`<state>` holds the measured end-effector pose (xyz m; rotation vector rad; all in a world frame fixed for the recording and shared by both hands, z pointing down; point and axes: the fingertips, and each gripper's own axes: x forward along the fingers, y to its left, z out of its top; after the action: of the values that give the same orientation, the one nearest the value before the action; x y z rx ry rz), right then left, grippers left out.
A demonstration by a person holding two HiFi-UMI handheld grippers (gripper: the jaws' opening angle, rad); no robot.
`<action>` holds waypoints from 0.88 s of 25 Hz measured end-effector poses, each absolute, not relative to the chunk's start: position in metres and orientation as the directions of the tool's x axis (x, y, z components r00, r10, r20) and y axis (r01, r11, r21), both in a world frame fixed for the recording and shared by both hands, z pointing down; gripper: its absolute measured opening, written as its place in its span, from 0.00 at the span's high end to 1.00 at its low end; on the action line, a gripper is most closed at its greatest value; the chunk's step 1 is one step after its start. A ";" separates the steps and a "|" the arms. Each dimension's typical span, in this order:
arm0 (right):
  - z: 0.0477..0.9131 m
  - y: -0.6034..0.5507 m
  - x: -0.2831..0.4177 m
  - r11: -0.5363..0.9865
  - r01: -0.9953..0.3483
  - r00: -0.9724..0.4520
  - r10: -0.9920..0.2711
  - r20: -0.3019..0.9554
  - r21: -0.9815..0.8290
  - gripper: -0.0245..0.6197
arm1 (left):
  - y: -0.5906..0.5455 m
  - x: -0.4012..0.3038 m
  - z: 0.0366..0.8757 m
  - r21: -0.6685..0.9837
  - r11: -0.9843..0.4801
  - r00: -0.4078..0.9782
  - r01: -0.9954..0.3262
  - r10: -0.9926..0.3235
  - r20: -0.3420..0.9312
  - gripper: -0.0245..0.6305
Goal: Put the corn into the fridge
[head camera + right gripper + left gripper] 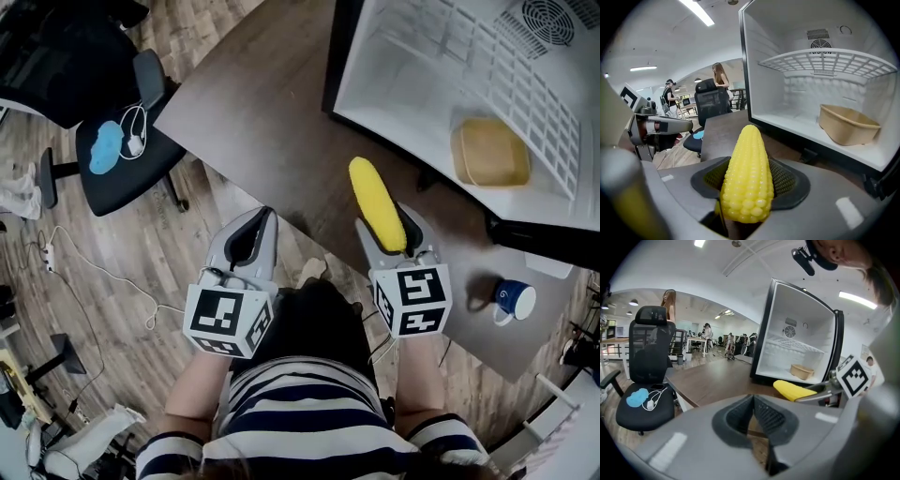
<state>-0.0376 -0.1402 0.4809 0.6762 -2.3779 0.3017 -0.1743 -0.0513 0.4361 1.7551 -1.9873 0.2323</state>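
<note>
Right hand-held gripper (pixel 387 234) tight around corn (pixel 748 173).

Yellow corn (pixel 377 203), white fridge (pixel 562 202) (tan tub (pixel 490 152) inside).

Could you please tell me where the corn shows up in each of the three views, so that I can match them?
Head view: corn right of centre, in the right gripper, tip toward the fridge.
Left gripper view: corn right of centre, just below the fridge opening.
Right gripper view: corn bottom centre, between the jaws.
Shared landmark: the tan tray on the fridge floor.
</note>
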 end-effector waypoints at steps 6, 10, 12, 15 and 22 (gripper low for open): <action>0.446 -0.130 -0.033 0.863 -0.503 -0.694 -0.369 0.618 -0.048 0.57 | -0.060 -0.169 0.419 0.172 0.138 -0.052 -0.975 -0.902 0.430 0.96; 0.420 -0.125 -0.030 0.869 -0.492 -0.713 -0.365 0.599 -0.056 0.57 | -0.062 -0.164 0.404 0.163 0.104 -0.027 -0.981 -0.909 0.417 0.96; 0.407 -0.123 -0.030 0.869 -0.491 -0.721 -0.368 0.587 -0.059 0.57 | -0.063 -0.162 0.397 0.159 0.083 -0.010 -0.984 -0.910 0.414 0.96; 0.389 -0.122 -0.028 0.878 -0.475 -0.729 -0.359 0.582 -0.053 0.57 | -0.067 -0.159 0.384 0.171 0.071 0.006 -0.983 -0.910 0.414 0.96; 0.345 -0.144 -0.021 0.856 -0.516 -0.719 -0.423 0.551 -0.015 0.57 | -0.099 -0.156 0.347 0.177 -0.022 0.089 -0.984 -0.922 0.377 0.96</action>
<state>-0.0208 -0.1436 0.3448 0.6837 -2.4814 0.2263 -0.1556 -0.0991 0.3473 1.9882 -1.8754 0.2187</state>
